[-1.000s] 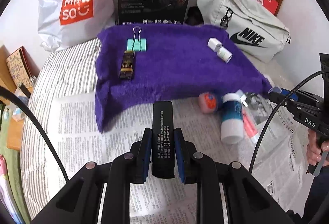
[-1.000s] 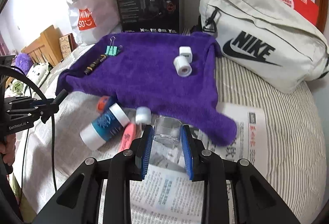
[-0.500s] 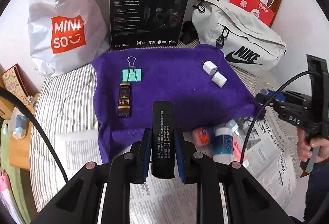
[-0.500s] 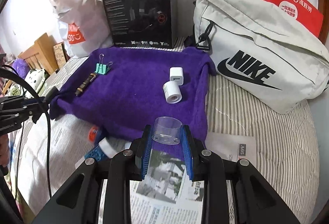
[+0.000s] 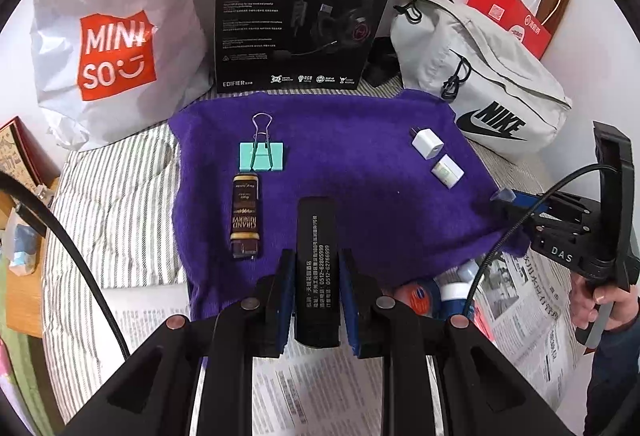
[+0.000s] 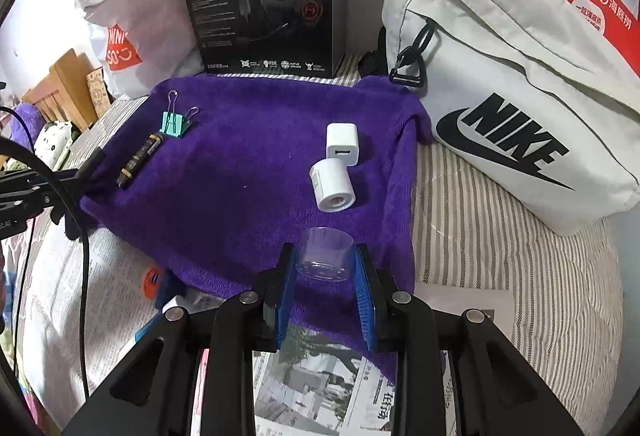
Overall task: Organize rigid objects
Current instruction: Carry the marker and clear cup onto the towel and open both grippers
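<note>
Mostly purple towel [image 5: 352, 171] over striped bedding [image 6: 500, 236]

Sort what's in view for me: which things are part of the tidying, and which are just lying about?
In the job:
black bar, in left hand-held gripper
clear cup, in right hand-held gripper
purple towel
binder clip
white charger

Lying about:
Nike bag
headset box
Miniso bag

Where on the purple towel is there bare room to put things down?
The towel's middle is bare, between the binder clip and brown tube on one side and the white charger and white roll on the other. Those sides are crowded.
</note>
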A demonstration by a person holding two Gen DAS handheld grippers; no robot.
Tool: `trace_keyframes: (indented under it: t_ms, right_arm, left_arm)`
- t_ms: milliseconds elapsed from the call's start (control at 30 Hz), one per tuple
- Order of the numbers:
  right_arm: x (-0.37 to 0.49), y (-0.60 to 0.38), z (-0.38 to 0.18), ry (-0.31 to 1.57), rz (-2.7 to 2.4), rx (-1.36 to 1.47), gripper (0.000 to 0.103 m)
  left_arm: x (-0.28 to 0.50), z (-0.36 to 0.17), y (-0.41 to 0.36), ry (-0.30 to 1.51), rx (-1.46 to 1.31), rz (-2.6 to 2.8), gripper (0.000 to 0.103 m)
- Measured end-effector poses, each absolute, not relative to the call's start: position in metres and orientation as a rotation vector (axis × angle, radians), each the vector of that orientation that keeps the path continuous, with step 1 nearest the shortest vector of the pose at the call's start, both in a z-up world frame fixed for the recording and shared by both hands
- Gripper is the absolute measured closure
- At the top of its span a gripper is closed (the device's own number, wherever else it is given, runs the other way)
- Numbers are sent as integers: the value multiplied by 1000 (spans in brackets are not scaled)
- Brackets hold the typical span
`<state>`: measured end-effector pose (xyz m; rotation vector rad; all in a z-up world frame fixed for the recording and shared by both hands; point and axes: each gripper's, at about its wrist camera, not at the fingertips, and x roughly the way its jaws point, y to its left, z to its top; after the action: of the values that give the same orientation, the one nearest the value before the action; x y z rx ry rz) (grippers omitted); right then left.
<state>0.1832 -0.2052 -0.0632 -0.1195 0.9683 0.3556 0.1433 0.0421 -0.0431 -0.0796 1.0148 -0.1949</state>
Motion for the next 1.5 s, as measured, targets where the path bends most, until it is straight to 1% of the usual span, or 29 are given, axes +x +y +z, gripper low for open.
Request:
trace_keyframes:
  t_ms: [167,600,1167,1233,1300,1367,1500]
  right_arm:
    - [195,-206,-67,982,346,-102,75]
    - [218,-193,-99,1037,339,-131,75]
    - [218,-183,-106,1007,374,-170,73]
    - [216,-184,-104,1006,387,-170,71]
    - [213,-185,-102,997,399,-166,61]
    - [209,-186,-98,984,396,-172,55]
    - [202,-191,-90,960,392,-164,55]
  left_arm:
    - [161,-52,40,1027,-73,-193,82]
    - [190,-69,46,1051,-87,-185,82]
    - [212,-94,41,1107,-74,-129,82]
    - [215,-99,40,1120,-75,-121,82]
    - [216,-99,38,1115,-70,-117,82]
    - [218,-100,36,1118,-55,-111,82]
    - [216,-100,31,1108,-37,-95,82]
